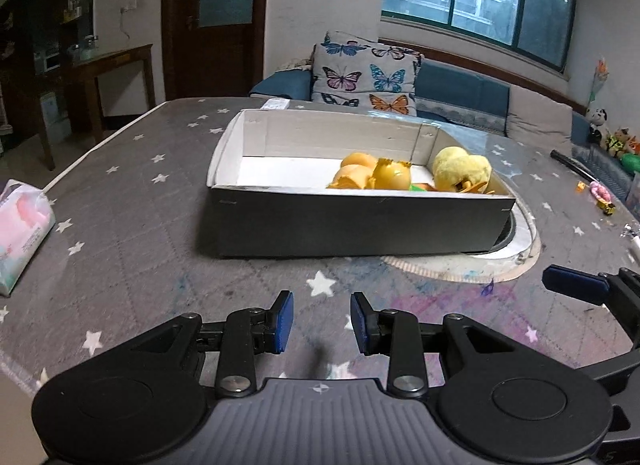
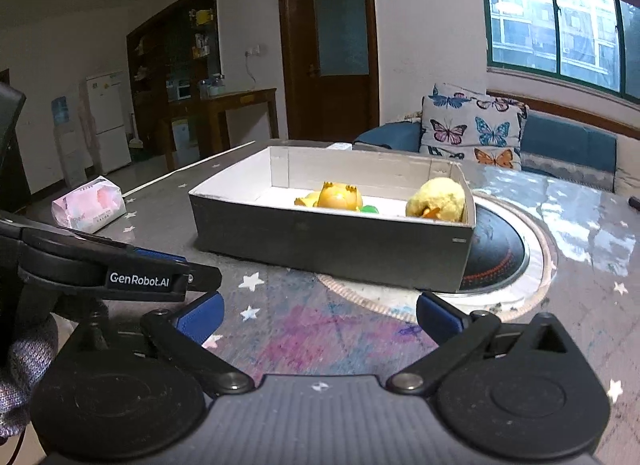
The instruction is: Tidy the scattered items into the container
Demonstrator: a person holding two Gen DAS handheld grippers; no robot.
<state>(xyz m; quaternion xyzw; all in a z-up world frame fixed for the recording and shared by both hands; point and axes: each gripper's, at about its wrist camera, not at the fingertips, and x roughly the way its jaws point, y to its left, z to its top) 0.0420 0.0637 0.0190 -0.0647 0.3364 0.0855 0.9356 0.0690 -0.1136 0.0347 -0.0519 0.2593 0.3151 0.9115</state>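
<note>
Nearest, the left gripper (image 1: 322, 323) hovers over the starred tablecloth (image 1: 132, 225) with jaws narrowly parted, holding nothing; the right gripper (image 2: 320, 315) has jaws spread wide, also empty. Beyond, the cardboard box (image 1: 352, 221) holds orange plastic toys (image 1: 376, 175) and a yellow plush duck (image 1: 462, 167). Small trinkets (image 1: 600, 195) remain at the far right edge, so tidying seems mostly done.

Daylight pours in from the window (image 2: 560, 21) at far right, blown out in the right wrist view and throwing white glare across the glossy surface (image 2: 568, 201) there. The room's left stays dim, and fisheye bending curves the edges, with dark corners.
</note>
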